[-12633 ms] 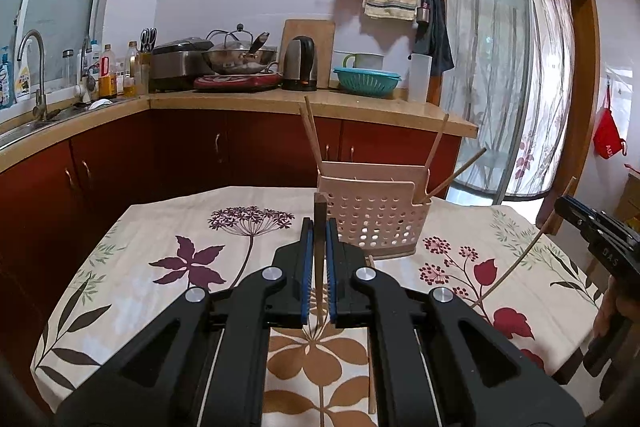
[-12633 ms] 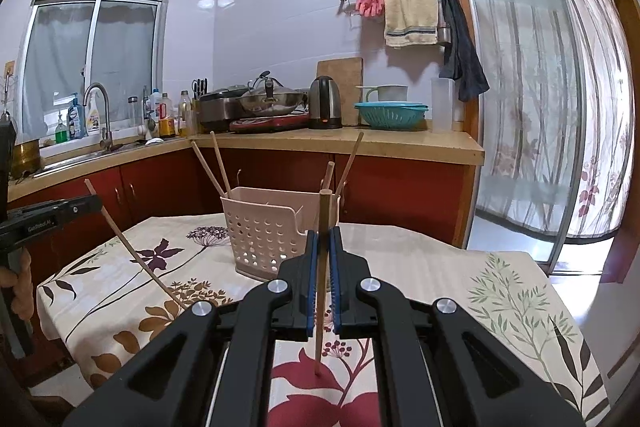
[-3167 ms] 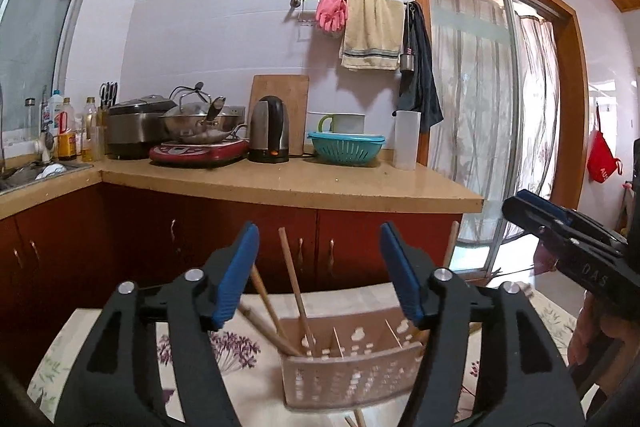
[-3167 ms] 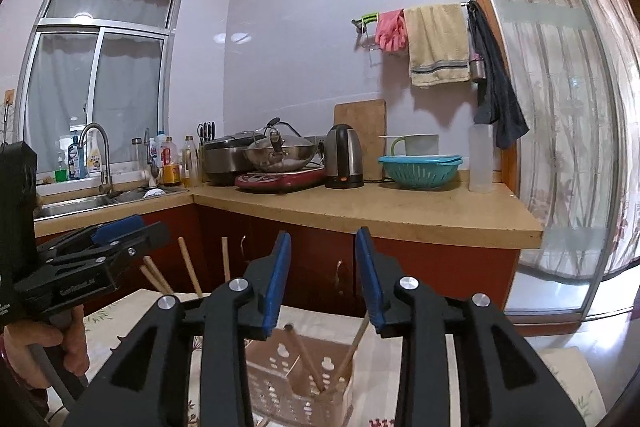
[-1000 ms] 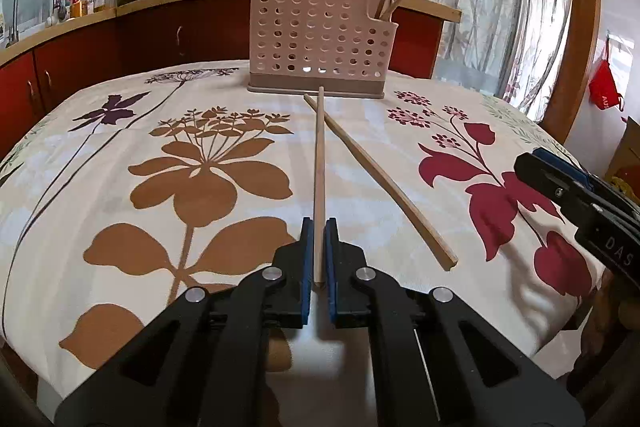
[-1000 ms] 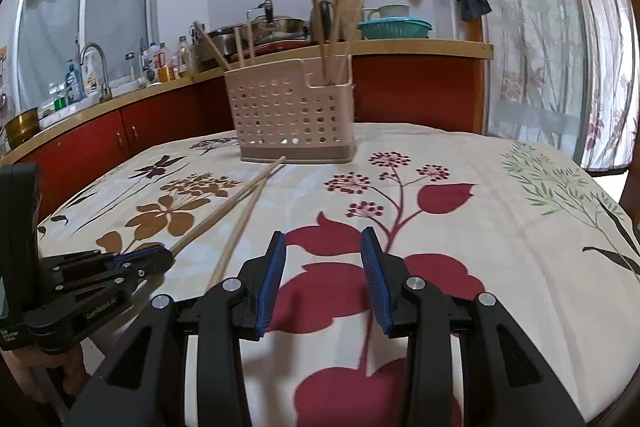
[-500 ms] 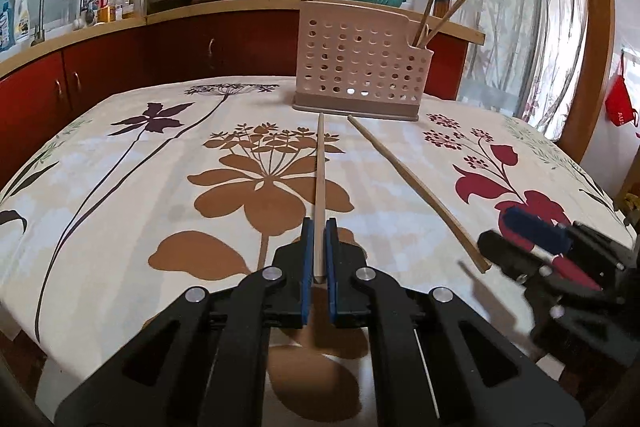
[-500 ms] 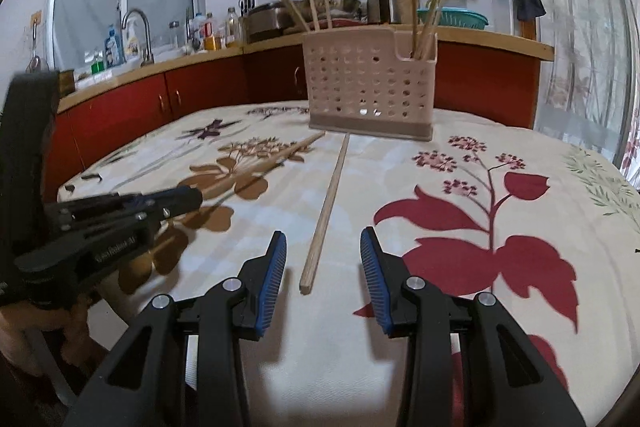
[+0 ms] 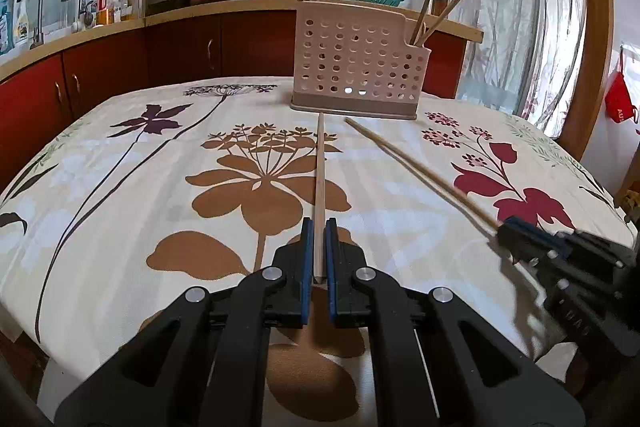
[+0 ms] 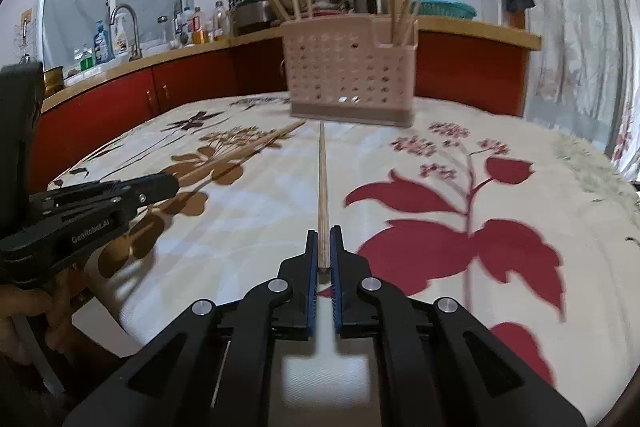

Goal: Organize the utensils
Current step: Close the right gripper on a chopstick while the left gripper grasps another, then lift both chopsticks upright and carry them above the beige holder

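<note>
Spreading across both views is the flowered tablecloth point(image 9: 120, 187), and at its far side stands the pink perforated utensil holder point(image 9: 356, 67), already carrying several chopsticks upright or leaning in its compartments. 2 more chopsticks lie flat on the cloth, their far tips near the holder's base.

Each tool has one of them by the near end. The left gripper point(image 9: 316, 259) is pressed together on the left chopstick point(image 9: 320, 167), which runs straight ahead toward the holder. The right gripper point(image 10: 324, 255) has just been closing, and its blue pads now pinch the near end of the right chopstick point(image 10: 322, 171); from the left wrist view that same stick slants across the cloth to the right tool at the picture's edge. The right wrist view is blurred, so how squarely the pads sit on the wood is hard to tell.

The step in hand looks like lifting both sticks to drop them into the holder. To do it well:

1. Raise each near end first, letting the far tip pivot off the cloth without dragging the fabric.
2. Keep the grips firm; held at the very end, a long thin stick will tend to swing or slip.
3. Tilt each stick toward upright before reaching the holder, so the tip clears the rim and the sticks already leaning there.
4. Aim for a compartment with room, then loosen the pinch only once the tip is inside.
</note>
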Demonstrator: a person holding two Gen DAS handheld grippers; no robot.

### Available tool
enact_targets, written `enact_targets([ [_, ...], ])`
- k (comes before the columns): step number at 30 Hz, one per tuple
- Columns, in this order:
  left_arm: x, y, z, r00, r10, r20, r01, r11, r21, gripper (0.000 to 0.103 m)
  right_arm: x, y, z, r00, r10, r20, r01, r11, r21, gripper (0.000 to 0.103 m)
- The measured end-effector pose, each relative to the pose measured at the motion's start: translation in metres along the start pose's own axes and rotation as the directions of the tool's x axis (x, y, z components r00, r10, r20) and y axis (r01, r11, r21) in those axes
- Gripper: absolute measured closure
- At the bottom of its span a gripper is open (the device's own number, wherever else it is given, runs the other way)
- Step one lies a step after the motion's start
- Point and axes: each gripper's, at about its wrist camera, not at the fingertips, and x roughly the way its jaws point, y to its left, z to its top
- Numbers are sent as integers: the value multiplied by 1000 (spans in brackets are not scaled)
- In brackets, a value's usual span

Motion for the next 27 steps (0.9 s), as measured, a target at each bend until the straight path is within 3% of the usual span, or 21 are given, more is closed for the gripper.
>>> enact_targets([
  [18,-35,-3,27,991,2,136,-5,1000,26,96,-54,-12,42,981,-64,182,68,998,-14,96],
  [27,-63,1,49,975,7,221,-14,999,31,96,-74,-15,59,968,-74,239,76,997,-2,96],
])
